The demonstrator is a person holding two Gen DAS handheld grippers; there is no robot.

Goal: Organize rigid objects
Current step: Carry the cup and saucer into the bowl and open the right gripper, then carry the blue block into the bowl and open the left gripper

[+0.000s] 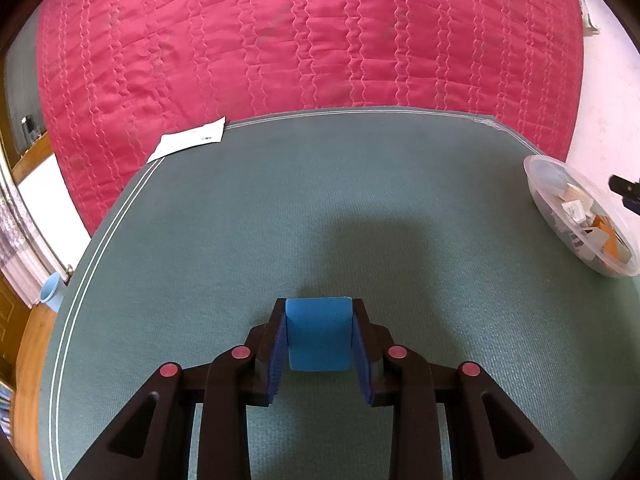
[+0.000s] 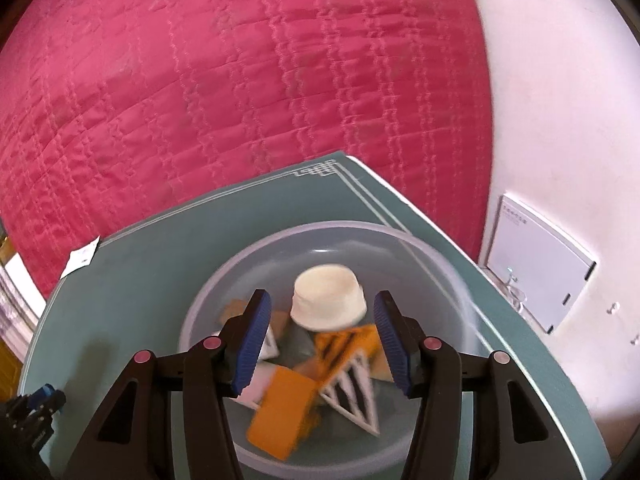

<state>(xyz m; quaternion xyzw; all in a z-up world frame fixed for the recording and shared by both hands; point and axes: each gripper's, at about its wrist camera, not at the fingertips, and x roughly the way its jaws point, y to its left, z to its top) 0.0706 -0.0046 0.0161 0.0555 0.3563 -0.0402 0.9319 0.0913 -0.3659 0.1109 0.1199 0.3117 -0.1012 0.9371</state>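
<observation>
My left gripper (image 1: 319, 320) is shut on a blue block (image 1: 319, 334), held just above the green mat (image 1: 280, 208). A clear plastic bowl (image 1: 544, 168) with several small blocks stands at the mat's right edge. In the right wrist view my right gripper (image 2: 322, 312) is open and empty above that bowl (image 2: 420, 248). Between and below its fingers are a cream round block (image 2: 328, 296), an orange block (image 2: 280, 412), an orange striped piece (image 2: 348, 344) and a white triangular piece (image 2: 356, 396), all blurred. The left gripper's tip (image 2: 40, 400) shows at the lower left.
A red quilted bedspread (image 1: 300, 40) lies beyond the mat. A white paper slip (image 1: 188, 142) lies at the mat's far left corner. A light blue cup (image 1: 50, 292) stands off the left edge. A white flat box (image 2: 540, 260) lies on the pale floor to the right.
</observation>
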